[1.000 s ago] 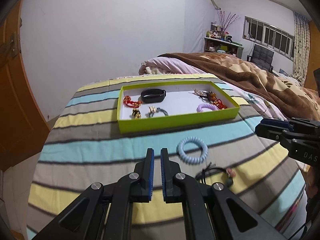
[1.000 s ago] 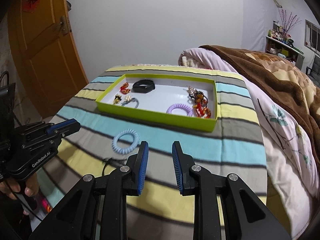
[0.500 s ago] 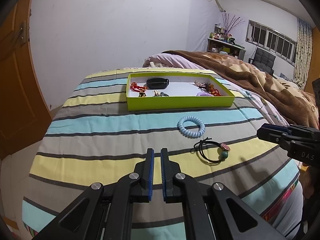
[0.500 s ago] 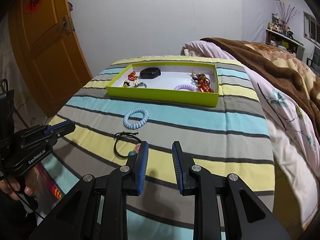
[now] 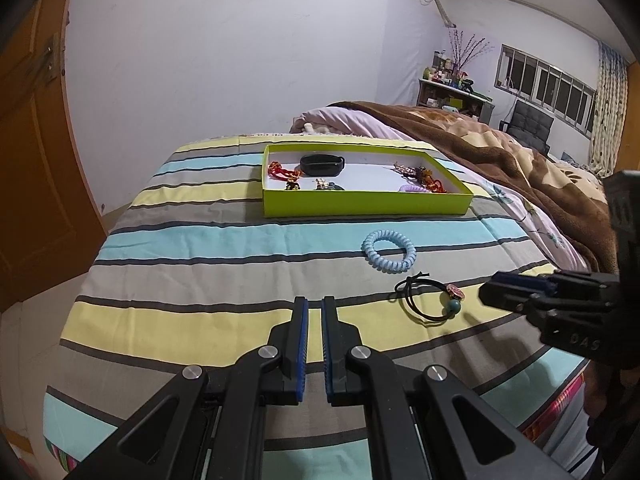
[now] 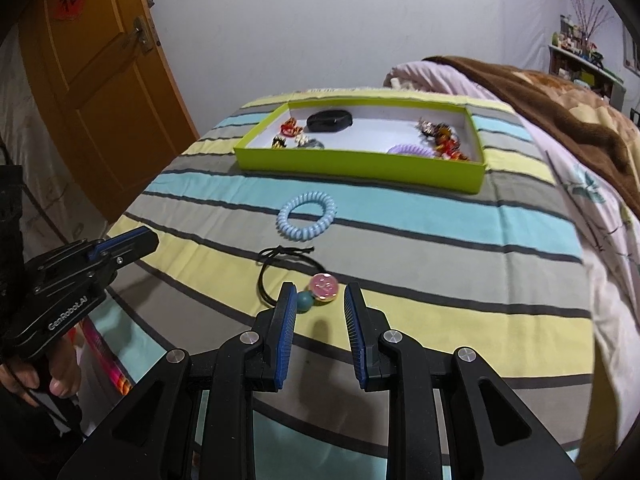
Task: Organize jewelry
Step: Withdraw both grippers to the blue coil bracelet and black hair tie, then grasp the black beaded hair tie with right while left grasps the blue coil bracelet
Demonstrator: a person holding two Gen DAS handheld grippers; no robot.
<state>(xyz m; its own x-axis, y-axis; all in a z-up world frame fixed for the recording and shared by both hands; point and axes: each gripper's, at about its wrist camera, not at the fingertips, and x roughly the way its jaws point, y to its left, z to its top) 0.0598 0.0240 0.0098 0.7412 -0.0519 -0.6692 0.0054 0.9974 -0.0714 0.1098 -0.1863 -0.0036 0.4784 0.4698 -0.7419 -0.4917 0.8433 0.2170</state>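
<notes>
**Right gripper poised at beaded hair tie; tray partly filled**

The right gripper [image 6: 320, 300] has its jaws apart above the striped bedcover [image 6: 440, 312], nothing clamped. The black hair tie [image 6: 280, 268], with its pink disc and teal bead, lies just beyond the fingertips, the beads seen between them. A blue coil hair tie [image 6: 307, 216] lies past it, loose on the cover, short of the green tray [image 6: 360, 166], which holds several pieces. The left gripper [image 5: 314, 308], jaws nearly together and empty, hovers to the left
</notes>
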